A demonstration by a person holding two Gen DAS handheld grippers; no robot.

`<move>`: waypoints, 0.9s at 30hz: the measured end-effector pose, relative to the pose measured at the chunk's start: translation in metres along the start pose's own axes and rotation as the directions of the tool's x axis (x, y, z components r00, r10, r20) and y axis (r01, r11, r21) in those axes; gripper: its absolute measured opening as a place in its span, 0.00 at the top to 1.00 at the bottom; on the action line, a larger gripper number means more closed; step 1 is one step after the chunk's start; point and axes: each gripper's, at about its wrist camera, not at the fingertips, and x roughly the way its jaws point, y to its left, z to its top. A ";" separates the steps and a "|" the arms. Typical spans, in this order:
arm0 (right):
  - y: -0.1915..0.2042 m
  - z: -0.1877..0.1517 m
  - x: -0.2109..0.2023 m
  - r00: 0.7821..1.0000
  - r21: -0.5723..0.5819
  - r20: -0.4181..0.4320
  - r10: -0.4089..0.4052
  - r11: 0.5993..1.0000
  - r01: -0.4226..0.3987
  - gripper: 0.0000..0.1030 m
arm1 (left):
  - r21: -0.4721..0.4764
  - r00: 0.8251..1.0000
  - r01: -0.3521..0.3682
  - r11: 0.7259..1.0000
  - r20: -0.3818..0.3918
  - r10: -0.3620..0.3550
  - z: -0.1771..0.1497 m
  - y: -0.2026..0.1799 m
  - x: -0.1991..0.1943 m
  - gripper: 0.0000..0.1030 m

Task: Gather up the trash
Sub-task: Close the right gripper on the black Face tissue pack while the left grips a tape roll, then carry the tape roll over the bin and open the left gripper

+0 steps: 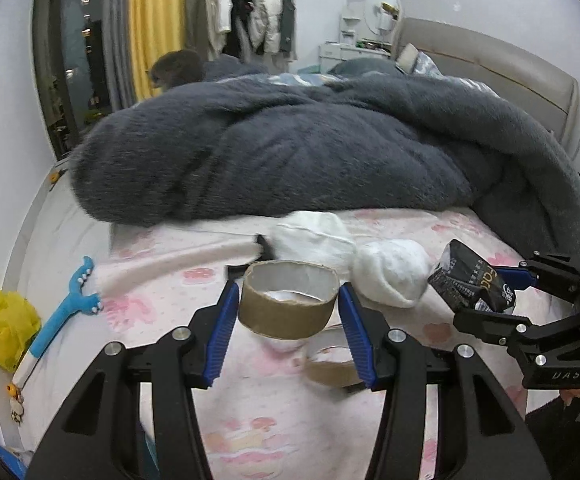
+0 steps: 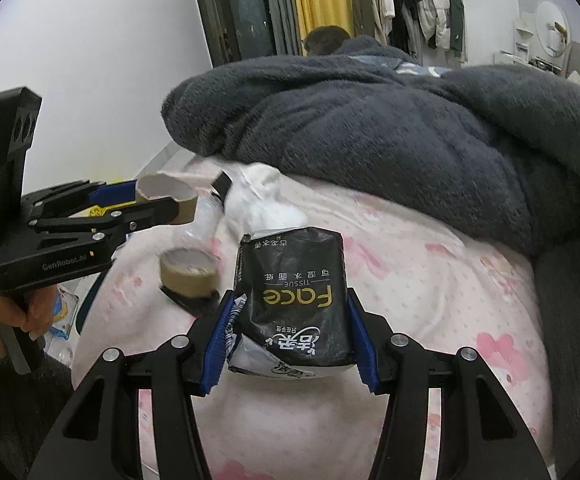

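A bed with a pink flowered sheet (image 1: pixel 290 420) fills the room's middle, and a heaped grey fleece blanket (image 1: pixel 310 148) lies across its far half. A person stands at the near edge with a two-finger gripper in each hand.

The left gripper (image 1: pixel 288 312) is closed around an empty brown cardboard tape core (image 1: pixel 288 304), blue pads pressing its two sides. The ring is lifted clear of the sheet, its open end facing up and slightly toward the holder.

The right gripper (image 2: pixel 290 332) clamps a crumpled black face-tissue packet (image 2: pixel 294 300), which stands on end between the fingers, its torn white lining showing at the bottom. It also looks raised off the bed.

Still lying on the sheet is a second tape roll (image 2: pixel 188 270), flat, hole upward. It sits directly below and just behind the left gripper's right finger, and to the left of the right gripper, so the left hand is clearly the nearer one. Both hands are full, though, so I judge something must be dropped off before that roll can be taken.

White wadded tissue or cloth (image 1: pixel 390 276) lies just beyond the held ring, between the two grippers. A blue plush toy (image 1: pixel 66 308) and a yellow plastic bag (image 1: pixel 4 326) lie far left, off the sheet's edge.
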 end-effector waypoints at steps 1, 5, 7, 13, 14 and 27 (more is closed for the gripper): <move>0.004 0.003 0.000 1.000 -0.002 0.007 0.003 1.000 -0.003 0.48 | -0.011 1.000 -0.001 1.000 0.006 0.001 -0.001 0.004 -0.003 0.48; 0.018 0.012 0.002 0.999 -0.011 0.032 0.020 1.000 -0.020 0.48 | -0.044 0.999 -0.028 0.999 0.030 0.029 -0.003 0.019 -0.015 0.47; 0.025 0.016 0.005 0.999 -0.015 0.038 0.032 0.999 -0.032 0.48 | -0.048 0.998 -0.043 0.998 0.033 0.044 -0.005 0.027 -0.020 0.47; 0.052 0.028 0.016 0.997 -0.038 0.042 0.063 0.997 -0.061 0.48 | -0.071 0.994 -0.103 0.992 0.027 0.105 -0.014 0.054 -0.032 0.47; 0.055 0.029 0.017 0.997 -0.040 0.042 0.067 0.997 -0.065 0.48 | -0.070 0.992 -0.120 0.990 0.023 0.121 -0.016 0.058 -0.033 0.47; 0.124 0.049 0.045 0.988 -0.090 0.032 0.153 0.985 -0.149 0.48 | -0.141 0.983 -0.183 0.973 -0.061 0.176 -0.052 0.121 -0.045 0.47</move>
